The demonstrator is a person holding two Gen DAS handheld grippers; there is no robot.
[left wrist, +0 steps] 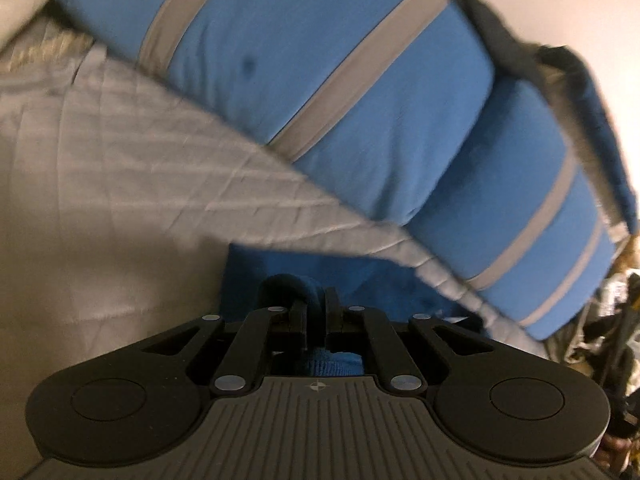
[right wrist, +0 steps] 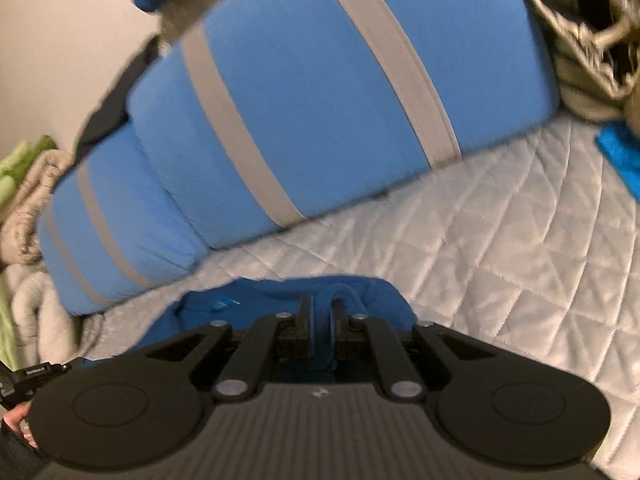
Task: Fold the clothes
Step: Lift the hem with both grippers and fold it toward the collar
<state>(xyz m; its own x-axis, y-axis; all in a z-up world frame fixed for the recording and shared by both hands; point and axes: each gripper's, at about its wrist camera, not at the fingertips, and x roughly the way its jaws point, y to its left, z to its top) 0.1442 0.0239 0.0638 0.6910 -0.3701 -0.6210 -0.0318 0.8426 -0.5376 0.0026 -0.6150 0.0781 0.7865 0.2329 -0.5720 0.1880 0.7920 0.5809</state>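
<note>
The bed (right wrist: 500, 240) fills both of my views, its quilted grey cover running under everything. Along its far edge lies a long blue cushion with grey stripes (right wrist: 320, 100), its long axis following that edge; a pile of beige and green laundry (right wrist: 28, 192) sits past one end of it.

The blue garment (right wrist: 208, 312) is what I am working on. In both wrist views it sits right at the fingers, between me and the cushion, and it hangs or bunches below each tool, so I see only a little of it. I cannot tell which part of it each side holds, nor how much is already folded.

My left gripper (left wrist: 316, 308) is clamped on a rolled edge of that blue cloth, the fingers nearly together with a ridge of fabric pushed up between them. My right gripper (right wrist: 322, 312) is likewise pinched tight on a fold of the same blue cloth, which loops over one finger. A hand (right wrist: 16, 420) shows at the lower left corner of the right view.

As I judge it, the garment is stretched between my two grippers, its held edge running roughly along the near side of the bed, neither gripper clearly nearer to the rest of it. Any coming move turns on carrying that edge together and level toward the open quilt in front of the cushion. The blur makes finer detail uncertain.
</note>
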